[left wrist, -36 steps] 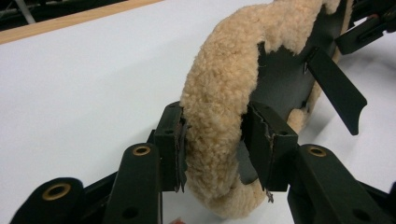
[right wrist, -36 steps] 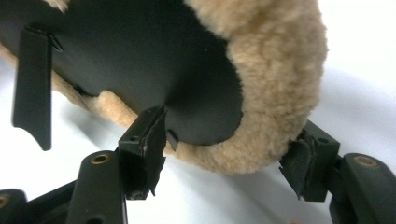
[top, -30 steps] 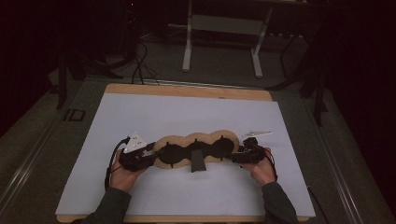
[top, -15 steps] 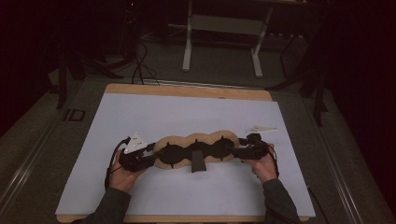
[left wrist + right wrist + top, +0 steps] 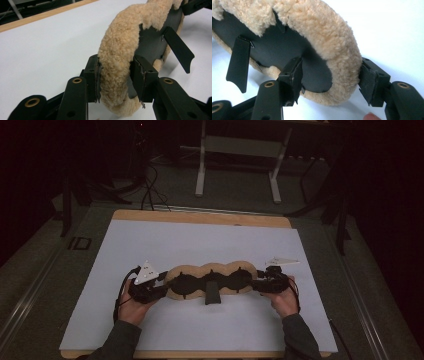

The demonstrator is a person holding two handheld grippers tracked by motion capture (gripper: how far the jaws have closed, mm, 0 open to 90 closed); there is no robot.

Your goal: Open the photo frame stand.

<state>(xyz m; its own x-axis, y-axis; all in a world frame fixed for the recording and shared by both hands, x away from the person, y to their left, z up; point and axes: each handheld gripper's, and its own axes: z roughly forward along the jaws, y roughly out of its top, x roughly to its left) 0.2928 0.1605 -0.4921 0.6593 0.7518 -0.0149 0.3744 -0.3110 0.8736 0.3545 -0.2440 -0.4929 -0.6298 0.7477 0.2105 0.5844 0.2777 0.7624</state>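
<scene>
My left gripper (image 5: 115,80) is clamped on the near end of the fleece pad's (image 5: 120,50) woolly rim, one jaw on each side. My right gripper (image 5: 329,80) straddles the opposite end; one jaw touches the dark inner face, the other sits just off the wool, so I cannot tell if it grips. The fleece pad spans between both grippers mid white mat (image 5: 200,245), its black strap (image 5: 212,293) pointing toward me.

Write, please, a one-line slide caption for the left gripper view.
Left gripper with fingers shut on the fleecy tan edge of a black-backed pad above the white table.
</scene>
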